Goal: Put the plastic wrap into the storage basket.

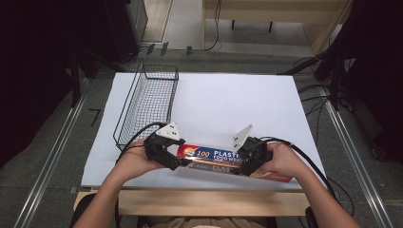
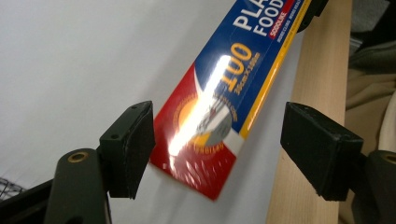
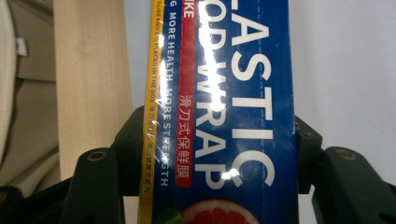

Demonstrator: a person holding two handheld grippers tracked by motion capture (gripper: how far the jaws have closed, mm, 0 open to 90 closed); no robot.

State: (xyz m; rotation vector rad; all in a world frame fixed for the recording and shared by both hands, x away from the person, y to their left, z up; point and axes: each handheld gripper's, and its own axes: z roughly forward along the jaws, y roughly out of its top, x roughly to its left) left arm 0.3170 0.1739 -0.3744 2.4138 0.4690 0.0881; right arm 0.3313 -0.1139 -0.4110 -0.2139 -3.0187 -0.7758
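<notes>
So the plastic wrap box (image 1: 223, 161) lies flat along the near edge of the table, long axis running straight from one gripper to the other. The right gripper (image 1: 248, 159) is clamped across the box's width, pads squeezing both long sides, so the box runs straight out ahead between its jaws. The left gripper (image 1: 172, 154) sits at the other end with its jaws spread wide: the box's red end corner pokes in between them, close to one pad and well clear of the other, nothing pinched. My guess is the right hand carries it from here.

Surface is a white table (image 1: 218, 99) with a wooden front edge. The wire basket (image 1: 148, 102) sits beyond the left gripper, at the table's left side. Dark room, cables on the floor.
</notes>
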